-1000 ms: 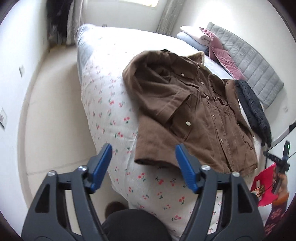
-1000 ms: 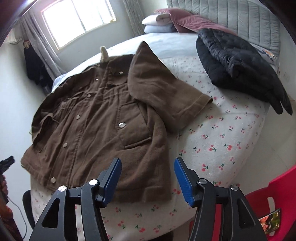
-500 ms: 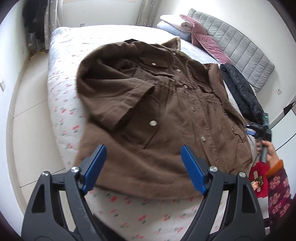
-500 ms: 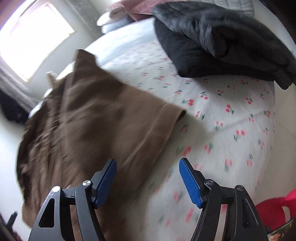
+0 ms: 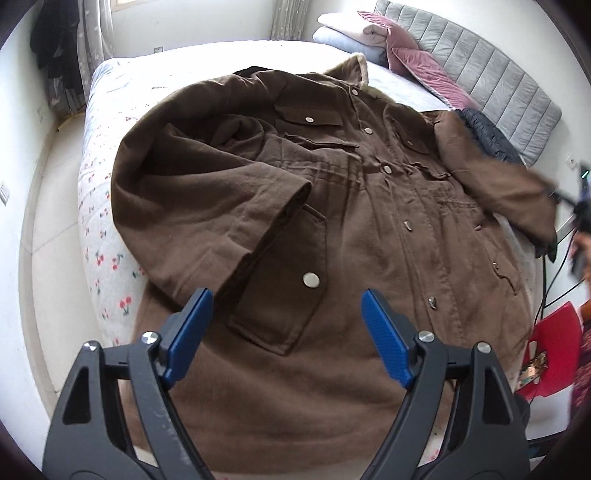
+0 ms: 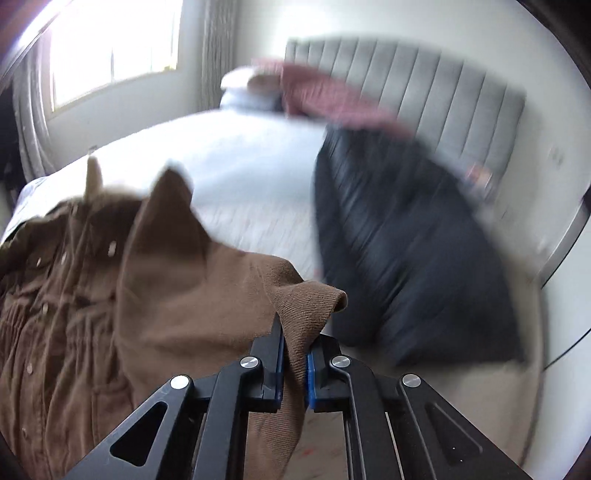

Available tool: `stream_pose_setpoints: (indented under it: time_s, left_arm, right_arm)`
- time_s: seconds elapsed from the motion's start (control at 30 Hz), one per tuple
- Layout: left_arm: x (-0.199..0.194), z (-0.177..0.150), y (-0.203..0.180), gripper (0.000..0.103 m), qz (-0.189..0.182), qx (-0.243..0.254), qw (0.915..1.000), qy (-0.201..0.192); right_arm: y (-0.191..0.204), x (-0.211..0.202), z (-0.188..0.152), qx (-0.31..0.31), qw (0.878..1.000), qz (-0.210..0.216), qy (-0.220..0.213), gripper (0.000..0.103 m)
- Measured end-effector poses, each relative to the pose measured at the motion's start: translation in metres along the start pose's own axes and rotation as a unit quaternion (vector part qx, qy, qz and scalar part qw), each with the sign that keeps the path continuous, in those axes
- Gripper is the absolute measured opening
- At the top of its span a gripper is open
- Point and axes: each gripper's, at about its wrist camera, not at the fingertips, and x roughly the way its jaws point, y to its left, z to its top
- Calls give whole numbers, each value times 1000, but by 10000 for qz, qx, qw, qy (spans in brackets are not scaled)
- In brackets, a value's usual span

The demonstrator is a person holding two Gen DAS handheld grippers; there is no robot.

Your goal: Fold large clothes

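Note:
A large brown jacket (image 5: pixel 332 229) lies front-up on the bed, snaps down its middle, one sleeve folded across its left side. My left gripper (image 5: pixel 286 332) hovers open above the jacket's lower pocket, nothing between its blue pads. In the right wrist view my right gripper (image 6: pixel 294 354) is shut on the cuff of the jacket's other sleeve (image 6: pixel 303 299) and holds it lifted off the bed. From the left wrist view that raised sleeve (image 5: pixel 509 188) hangs at the far right. The right wrist view is blurred.
The bed (image 5: pixel 107 206) has a white sheet with small cherries. A black puffer jacket (image 6: pixel 406 251) lies beside the brown one, near the grey headboard (image 5: pixel 491 85). Pillows (image 5: pixel 354 33) sit at the bed's head. A red chair (image 5: pixel 550 350) stands at the right, where a person's sleeve shows.
My right gripper has closed on the sleeve cuff and lifted it off the bed. My left gripper, still open, has moved in over the jacket's lower front.

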Motion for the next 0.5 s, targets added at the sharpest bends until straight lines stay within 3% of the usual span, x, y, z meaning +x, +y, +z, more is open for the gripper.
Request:
stream_pose_setpoints:
  time_s: [0.17, 0.3, 0.4, 0.47, 0.5]
  left_arm:
    - [5, 7, -2, 83, 20, 71, 10000, 29]
    - [9, 12, -7, 83, 38, 187, 9998, 86]
    - [8, 13, -9, 83, 113, 366, 9992, 108]
    - [7, 13, -7, 83, 170, 522, 9984, 120]
    - [7, 14, -7, 83, 191, 580, 9980, 129]
  right_arm:
    - [-45, -19, 67, -66, 9919, -1204, -400, 8]
    - [-80, 13, 92, 169, 9815, -1909, -63, 13]
    - [-95, 21, 86, 553, 9763, -2090, 34, 32]
    - [-94, 18, 78, 790, 9817, -1733, -77, 70]
    - [-88, 14, 73, 752, 9836, -1631, -146, 72]
